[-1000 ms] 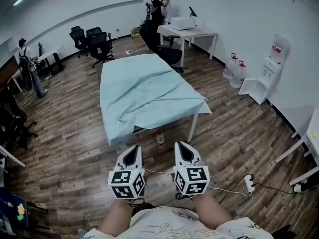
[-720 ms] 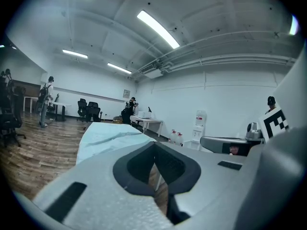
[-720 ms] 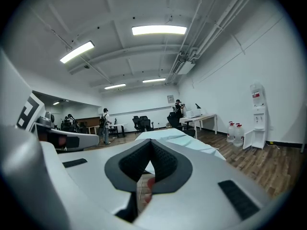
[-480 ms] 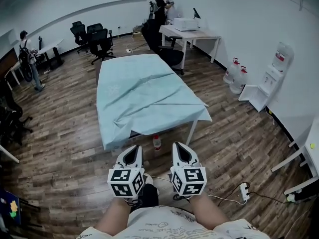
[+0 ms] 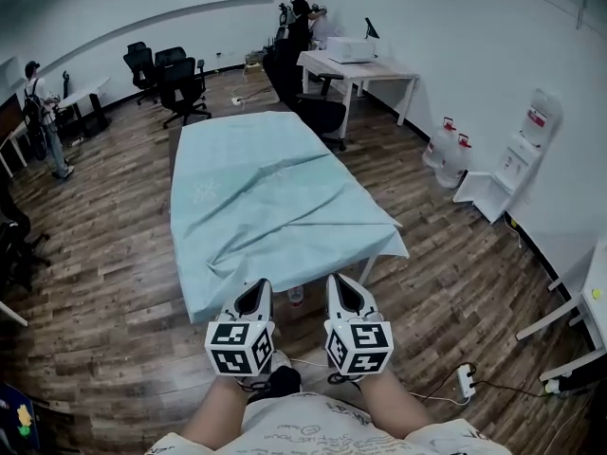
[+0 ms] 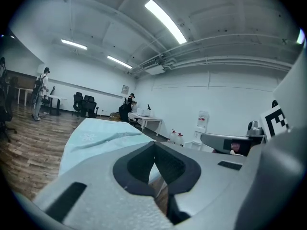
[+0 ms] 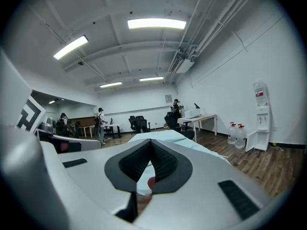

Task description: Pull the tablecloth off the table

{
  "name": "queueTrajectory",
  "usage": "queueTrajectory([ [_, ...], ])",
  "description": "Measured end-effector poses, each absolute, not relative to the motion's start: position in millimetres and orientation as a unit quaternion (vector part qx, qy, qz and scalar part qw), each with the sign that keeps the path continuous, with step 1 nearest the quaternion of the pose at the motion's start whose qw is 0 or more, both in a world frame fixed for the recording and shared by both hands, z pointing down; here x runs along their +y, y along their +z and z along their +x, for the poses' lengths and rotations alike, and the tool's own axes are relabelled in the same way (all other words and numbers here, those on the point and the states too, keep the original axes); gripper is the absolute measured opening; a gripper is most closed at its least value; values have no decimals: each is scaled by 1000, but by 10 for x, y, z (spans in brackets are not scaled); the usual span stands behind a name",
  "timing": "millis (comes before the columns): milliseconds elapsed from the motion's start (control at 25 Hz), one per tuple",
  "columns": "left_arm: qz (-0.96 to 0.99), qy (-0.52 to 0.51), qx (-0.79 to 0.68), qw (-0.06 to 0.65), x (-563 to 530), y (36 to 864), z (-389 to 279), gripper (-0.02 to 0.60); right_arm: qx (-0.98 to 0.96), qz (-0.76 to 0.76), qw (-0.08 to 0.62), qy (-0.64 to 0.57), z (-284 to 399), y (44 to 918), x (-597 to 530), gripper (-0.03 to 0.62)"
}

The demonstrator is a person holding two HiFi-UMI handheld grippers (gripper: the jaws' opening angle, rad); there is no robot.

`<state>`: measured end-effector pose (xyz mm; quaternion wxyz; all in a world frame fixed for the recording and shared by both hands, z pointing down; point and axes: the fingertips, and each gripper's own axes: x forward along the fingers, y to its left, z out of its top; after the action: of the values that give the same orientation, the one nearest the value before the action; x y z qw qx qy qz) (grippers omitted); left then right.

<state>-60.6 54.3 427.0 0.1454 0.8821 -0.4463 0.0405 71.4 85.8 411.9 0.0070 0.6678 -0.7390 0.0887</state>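
Head view: wood floor [image 5: 104, 254] fills most of the frame, with a long table [image 5: 366, 265] in the middle, short end toward the camera.

Tablecloth [image 5: 266, 192] is on the table, covering the whole top. It's pale blue-green and hangs over every visible edge. One long diagonal crease runs across it, with smaller wrinkles near the close end. The near-right corner droops to a point, and the near-left side hangs lower. There's a faint flower print on the left half.

Two bare forearms come up from the bottom edge, side by side and roughly parallel. The left gripper [image 5: 257, 288] and right gripper [image 5: 338, 283] are level with each other, both aimed at the near hem. Tips are close to the hem, but no contact shows. Marker cubes face the camera.

Left gripper view: fingers [image 6: 140, 163] are pressed together at the tips with nothing between them. The cloth lies ahead, clear of them.

Right gripper view: fingers [image 7: 165, 164] are likewise closed on nothing, and the cloth is beyond the tips.

A small bottle [image 5: 296, 296] with a red cap stands on the floor under the near end of the table, between the two grippers in the head view.
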Motion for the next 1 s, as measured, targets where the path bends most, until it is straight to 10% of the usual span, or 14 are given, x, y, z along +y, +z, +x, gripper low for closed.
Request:
queueTrajectory([
  [1000, 875, 69, -439, 194, -2301, 4519, -530, 12, -707, 693, 54, 132, 1095, 4360, -1721, 9],
])
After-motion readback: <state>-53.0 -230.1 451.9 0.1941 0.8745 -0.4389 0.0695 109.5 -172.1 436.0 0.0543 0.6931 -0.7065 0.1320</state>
